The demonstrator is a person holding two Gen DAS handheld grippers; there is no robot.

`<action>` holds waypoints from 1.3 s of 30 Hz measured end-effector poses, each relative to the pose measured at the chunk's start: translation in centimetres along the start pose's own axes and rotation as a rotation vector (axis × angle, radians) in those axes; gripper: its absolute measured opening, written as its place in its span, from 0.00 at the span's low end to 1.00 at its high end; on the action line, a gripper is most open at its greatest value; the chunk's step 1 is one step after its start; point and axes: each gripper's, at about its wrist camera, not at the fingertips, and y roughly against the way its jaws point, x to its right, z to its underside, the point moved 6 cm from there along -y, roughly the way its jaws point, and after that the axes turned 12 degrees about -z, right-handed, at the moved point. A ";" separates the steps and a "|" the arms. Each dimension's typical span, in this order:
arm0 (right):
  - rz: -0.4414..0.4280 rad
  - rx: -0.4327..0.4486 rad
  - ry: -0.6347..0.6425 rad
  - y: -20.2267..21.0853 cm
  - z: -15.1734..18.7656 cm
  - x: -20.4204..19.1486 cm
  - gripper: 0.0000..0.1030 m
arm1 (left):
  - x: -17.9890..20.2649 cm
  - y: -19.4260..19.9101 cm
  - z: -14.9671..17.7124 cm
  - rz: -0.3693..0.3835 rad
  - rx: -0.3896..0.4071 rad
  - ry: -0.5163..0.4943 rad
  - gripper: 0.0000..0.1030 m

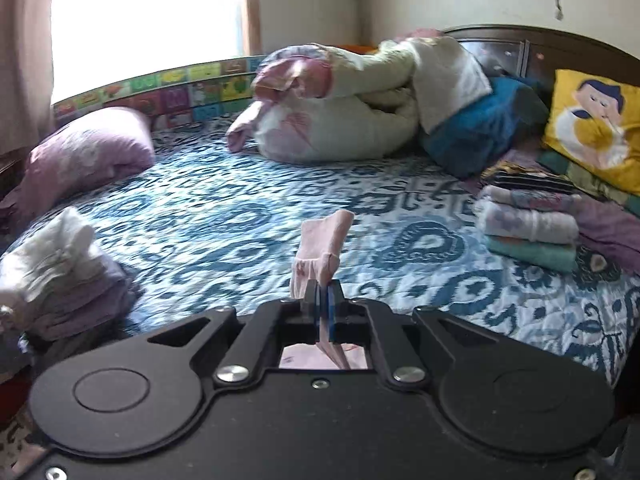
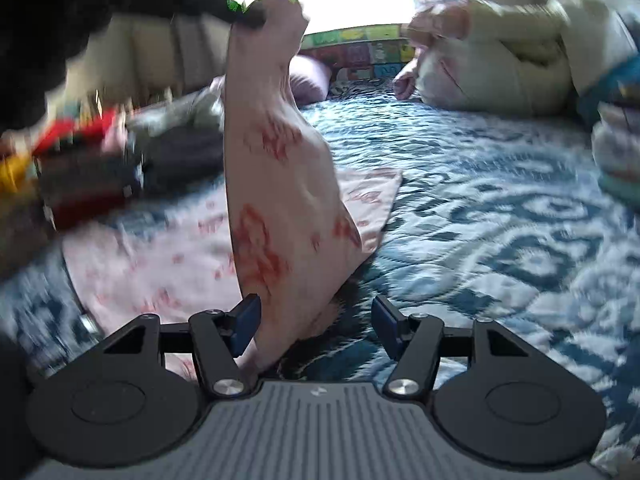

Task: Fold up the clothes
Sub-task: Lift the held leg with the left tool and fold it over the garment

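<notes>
A pale pink garment with red prints (image 2: 276,152) hangs in the air over the blue-and-white bedspread (image 2: 480,208). Its lower part trails flat on the bed. In the right wrist view my left gripper (image 2: 250,18), dark and blurred at the top left, pinches the garment's upper corner. In the left wrist view that gripper (image 1: 323,294) is shut on the pink cloth (image 1: 320,244), which sticks up past the pads. My right gripper (image 2: 316,320) stands open low down. The hanging cloth falls between its blue pads (image 2: 247,322), closest to the left one, and neither presses on it.
A stack of folded clothes (image 1: 528,228) sits on the bed's right side, and a looser pile (image 1: 60,272) lies on the left. A pink pillow (image 1: 88,152), a rolled quilt (image 1: 352,108), a blue blanket (image 1: 480,128) and a yellow cushion (image 1: 596,128) line the far edge.
</notes>
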 end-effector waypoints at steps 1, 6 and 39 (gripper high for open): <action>0.014 -0.009 0.026 -0.4 0.2 -0.5 0.58 | -0.7 0.1 0.2 -0.007 -0.001 0.008 0.02; 0.055 -0.064 0.112 -1.7 1.1 -1.7 0.40 | -4.3 0.3 1.6 -0.040 -0.014 0.058 0.02; -0.125 -0.132 0.345 -3.0 3.3 -7.8 0.30 | -18.5 1.9 12.6 -0.206 -0.055 0.288 0.02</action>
